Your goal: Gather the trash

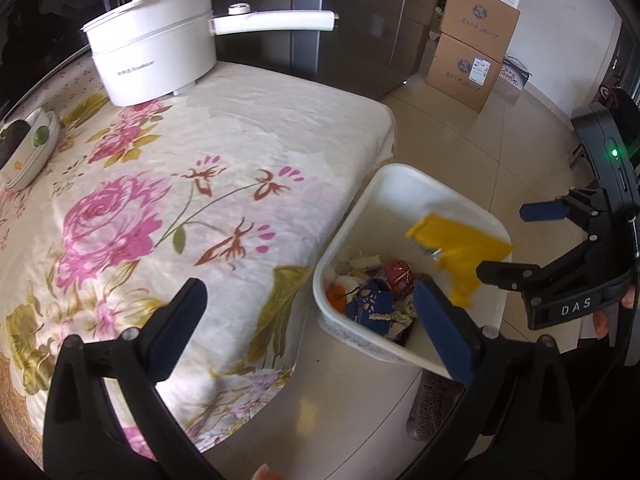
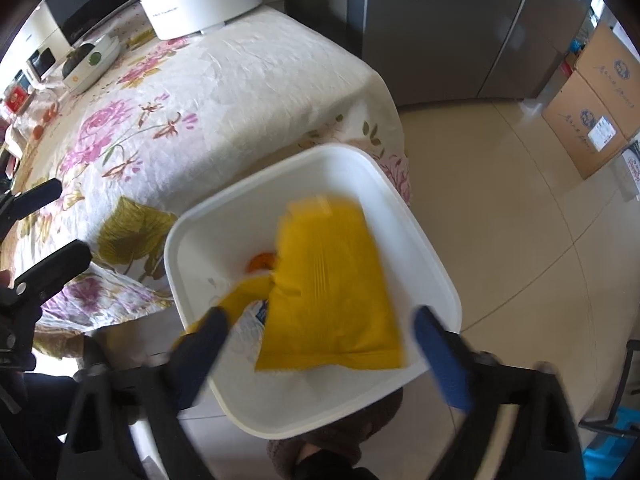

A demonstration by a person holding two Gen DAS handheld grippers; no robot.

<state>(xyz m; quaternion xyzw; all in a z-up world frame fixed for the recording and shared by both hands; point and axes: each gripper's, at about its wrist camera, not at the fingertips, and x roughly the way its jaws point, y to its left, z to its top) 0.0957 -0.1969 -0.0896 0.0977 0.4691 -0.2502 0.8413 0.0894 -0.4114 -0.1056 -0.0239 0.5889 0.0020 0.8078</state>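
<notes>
Left wrist view, read from its left edge: a shallow white dish (image 1: 30, 150) with a dark fruit sits at the edge of the desk (image 1: 224, 128), a white electric pot (image 1: 154, 46) with a long handle stands at the back, and the flowered cloth in between shows no scraps. Low in this view the left tongs (image 1: 308, 312) are spread wide with nothing between the pads, one finger over the cloth and the other over the white trash bin (image 1: 360, 212) that stands on the floor just beside the desk's corner. Inside the bin lie a blue wrapper, a red can and an orange peel, and a yellow wrapper (image 1: 460, 252) appears blurred above them, apparently dropping in. Further right, the right tongs (image 1: 516, 240) hang over the bin, also spread and empty. In the right wrist view that yellow wrapper (image 2: 332, 280) lies free between the pads, mostly within the rim. To finish the drop well, I would judge it best to keep both tongs wide and centred over the opening so nothing snags on a pad or slides over the near rim. Cardboard boxes (image 1: 472, 44) and a fridge stand well apart, and nothing blocks the bin.
</notes>
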